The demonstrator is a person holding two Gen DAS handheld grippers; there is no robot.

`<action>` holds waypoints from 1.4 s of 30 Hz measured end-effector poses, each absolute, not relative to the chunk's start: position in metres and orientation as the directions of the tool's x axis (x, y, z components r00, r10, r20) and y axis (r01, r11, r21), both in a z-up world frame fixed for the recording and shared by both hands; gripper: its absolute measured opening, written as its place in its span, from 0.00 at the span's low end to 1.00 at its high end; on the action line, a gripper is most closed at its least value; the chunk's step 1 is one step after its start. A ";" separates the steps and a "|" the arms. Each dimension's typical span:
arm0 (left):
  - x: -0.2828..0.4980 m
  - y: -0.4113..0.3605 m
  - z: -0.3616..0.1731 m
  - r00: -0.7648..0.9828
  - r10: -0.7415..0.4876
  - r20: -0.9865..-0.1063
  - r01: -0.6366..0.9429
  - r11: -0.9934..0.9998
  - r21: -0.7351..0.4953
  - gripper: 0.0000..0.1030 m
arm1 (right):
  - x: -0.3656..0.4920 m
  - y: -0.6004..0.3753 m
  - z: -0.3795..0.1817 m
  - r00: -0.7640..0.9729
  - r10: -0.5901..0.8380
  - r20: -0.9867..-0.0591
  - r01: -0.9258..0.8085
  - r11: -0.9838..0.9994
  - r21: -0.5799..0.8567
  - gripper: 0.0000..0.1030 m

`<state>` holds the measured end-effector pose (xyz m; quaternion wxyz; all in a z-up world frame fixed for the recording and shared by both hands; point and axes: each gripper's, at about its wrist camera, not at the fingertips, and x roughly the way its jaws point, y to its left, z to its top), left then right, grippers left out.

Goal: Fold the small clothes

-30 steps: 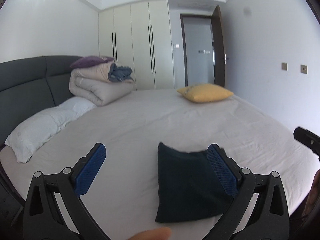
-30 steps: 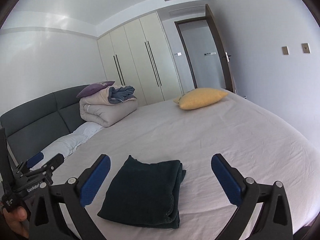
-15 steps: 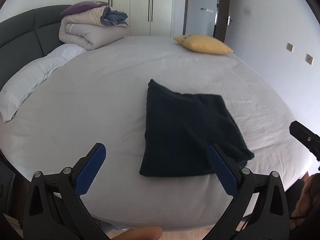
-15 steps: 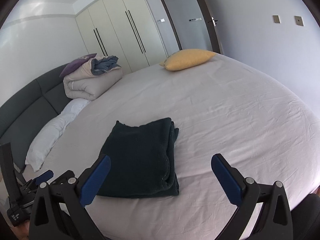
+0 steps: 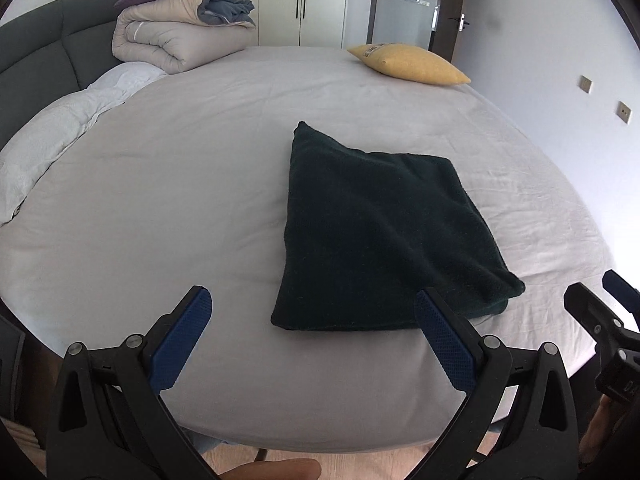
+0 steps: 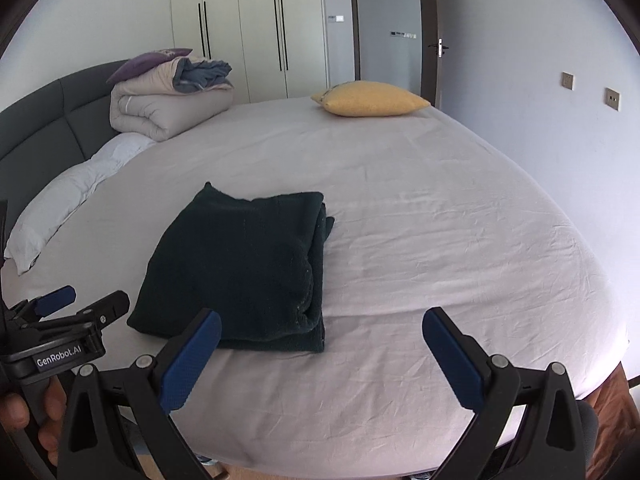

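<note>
Bright, even daylight — soft and diffuse, with faint shadows in the creases of the bed [image 5: 200,184]. Strong fisheye bending toward the edges, black vignette in all corners. Sharp throughout — slight overexposure at the right wall.

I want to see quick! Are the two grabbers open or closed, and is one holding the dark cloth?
Left gripper: open, holding nothing.
Right gripper: open, holding nothing.
The folded dark cloth lies on the bed.

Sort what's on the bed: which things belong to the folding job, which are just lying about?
Job: dark green garment, folded; left gripper and right gripper, both open.

Lying about: yellow cushion, rolled duvet, white pillow, purple pillow.
</note>
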<state>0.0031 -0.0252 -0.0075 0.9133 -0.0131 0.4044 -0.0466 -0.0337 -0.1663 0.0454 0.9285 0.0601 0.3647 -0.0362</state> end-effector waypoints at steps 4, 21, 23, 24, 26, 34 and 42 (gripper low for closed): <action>0.005 -0.022 -0.012 0.666 -0.095 -0.740 0.068 0.995 -0.067 1.00 | -0.031 -0.167 0.040 0.715 -0.003 -0.699 0.111 0.988 0.109 1.00; 0.008 -0.026 -0.018 0.659 -0.092 -0.746 0.072 0.996 -0.059 1.00 | -0.028 -0.165 0.034 0.692 0.010 -0.722 0.113 0.986 0.122 1.00; 0.009 -0.027 -0.019 0.658 -0.090 -0.747 0.073 0.996 -0.056 1.00 | -0.028 -0.165 0.034 0.692 0.011 -0.722 0.113 0.986 0.123 1.00; 0.009 -0.027 -0.019 0.658 -0.090 -0.748 0.073 0.996 -0.055 1.00 | -0.028 -0.165 0.034 0.691 0.013 -0.723 0.113 0.986 0.125 1.00; 0.009 -0.028 -0.020 0.657 -0.089 -0.749 0.072 0.996 -0.055 1.00 | -0.028 -0.165 0.032 0.689 0.013 -0.725 0.113 0.986 0.126 1.00; 0.009 -0.029 -0.021 0.656 -0.090 -0.749 0.073 0.996 -0.056 1.00 | -0.028 -0.165 0.032 0.688 0.013 -0.726 0.115 0.985 0.126 1.00; 0.009 -0.029 -0.021 0.656 -0.089 -0.750 0.072 0.996 -0.055 1.00 | -0.028 -0.165 0.030 0.685 0.014 -0.728 0.114 0.985 0.127 1.00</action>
